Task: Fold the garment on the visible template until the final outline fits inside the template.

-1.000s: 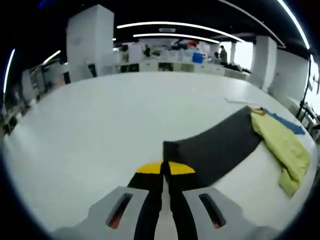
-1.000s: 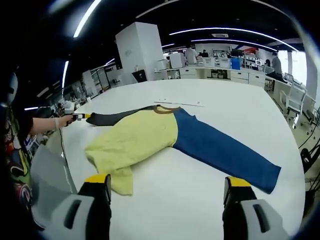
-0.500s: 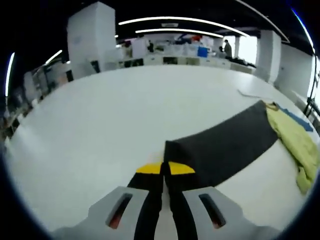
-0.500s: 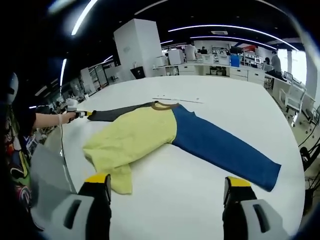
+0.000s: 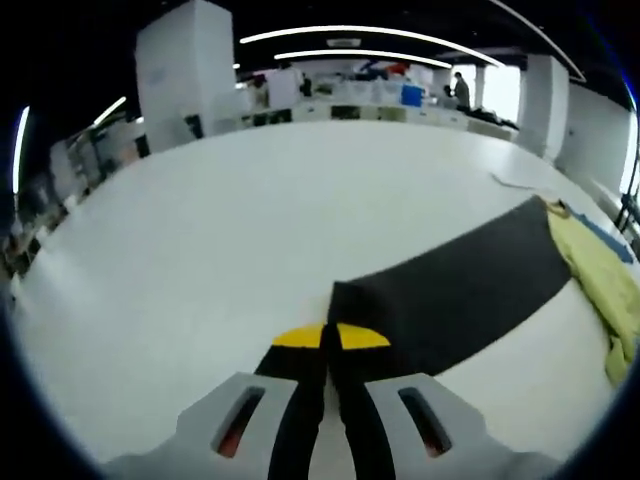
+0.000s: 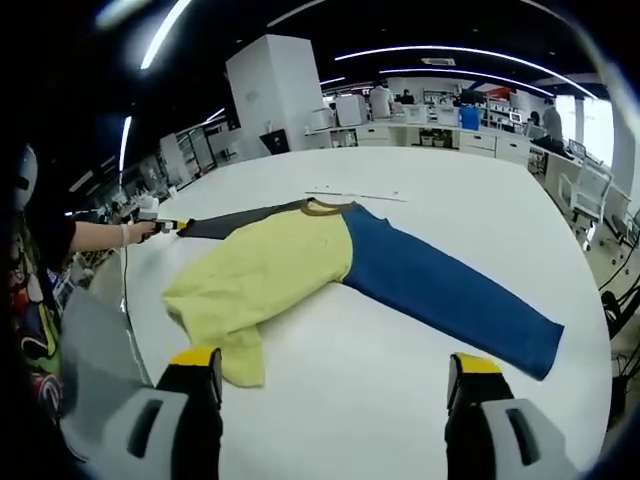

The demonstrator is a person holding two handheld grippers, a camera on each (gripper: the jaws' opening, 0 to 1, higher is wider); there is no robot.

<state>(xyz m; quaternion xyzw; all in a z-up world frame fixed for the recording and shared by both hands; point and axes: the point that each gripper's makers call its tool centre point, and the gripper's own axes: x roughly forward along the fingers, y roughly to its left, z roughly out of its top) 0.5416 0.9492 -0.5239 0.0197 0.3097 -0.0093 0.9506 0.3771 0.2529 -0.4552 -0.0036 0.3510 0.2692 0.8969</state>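
Long-sleeved top (image 6: 290, 275) flat on white table (image 6: 400, 400), yellow body crumpled toward near edge, brown collar at far side. Blue sleeve (image 6: 450, 300) stretched out to the right in right gripper view; dark grey sleeve (image 5: 450, 290) stretched opposite way, cuff pinched in left gripper (image 5: 331, 340), jaws clenched on the cuff end. Same gripper visible far left in right gripper view, in a person's hand (image 6: 138, 232), sleeve drawn out straight.

Right gripper (image 6: 335, 375): jaws released, wide apart, hovering above table nr the yellow hem, holding nothing.

Step, by judgement: spreading/straightening stage, sleeve pulled taut before any fold; no fold made yet, early in task. Template outline not made out on table; thin pale strip (image 6: 355, 195) beyond collar, purpose unclear.

Next probably: lay grey sleeve down flat or carry it across the body; rt gripper to smooth bunched yellow hem first, else creases get folded in.

No brand, label or writing legible.
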